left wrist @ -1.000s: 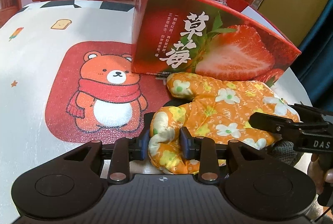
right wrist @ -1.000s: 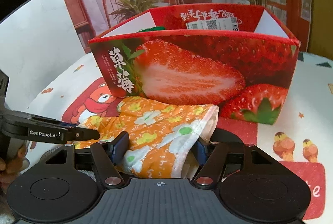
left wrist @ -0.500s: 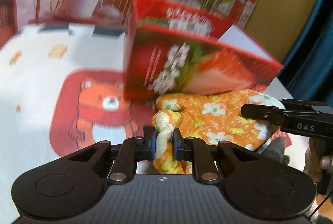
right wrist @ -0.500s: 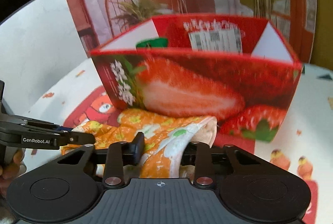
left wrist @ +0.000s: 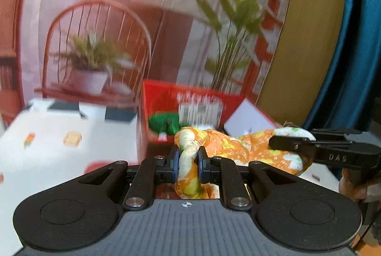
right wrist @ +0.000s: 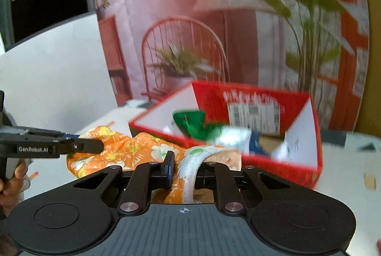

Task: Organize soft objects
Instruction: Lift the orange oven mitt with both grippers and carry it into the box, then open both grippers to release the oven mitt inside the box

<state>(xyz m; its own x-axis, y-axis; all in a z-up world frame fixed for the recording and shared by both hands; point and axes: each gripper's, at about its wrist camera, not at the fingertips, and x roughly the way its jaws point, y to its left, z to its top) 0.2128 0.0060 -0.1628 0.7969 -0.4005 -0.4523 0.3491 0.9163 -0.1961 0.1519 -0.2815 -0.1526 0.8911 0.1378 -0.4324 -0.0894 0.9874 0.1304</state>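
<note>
An orange flowered cloth [left wrist: 228, 149] hangs stretched between my two grippers, lifted off the table at about the height of the box rim. My left gripper [left wrist: 187, 162] is shut on one bunched end of it. My right gripper [right wrist: 184, 166] is shut on the other end, a white-edged fold [right wrist: 190, 163]. The red strawberry box [right wrist: 295, 168] stands open just behind the cloth; it holds a green soft item [right wrist: 190, 122] and a white and blue one [right wrist: 240, 139]. The box [left wrist: 166, 94] and the green item [left wrist: 164, 122] also show in the left wrist view.
The table has a white cartoon-print cover [left wrist: 47, 144]. A printed backdrop [left wrist: 119, 18] with a chair, a lamp and plants hangs behind the box. A blue curtain [left wrist: 357, 41] is at the right. The person's hands hold each gripper's handle.
Both grippers closed on the orange cloth and lifted it from the table in front of the box up to the level of the box's open top.
</note>
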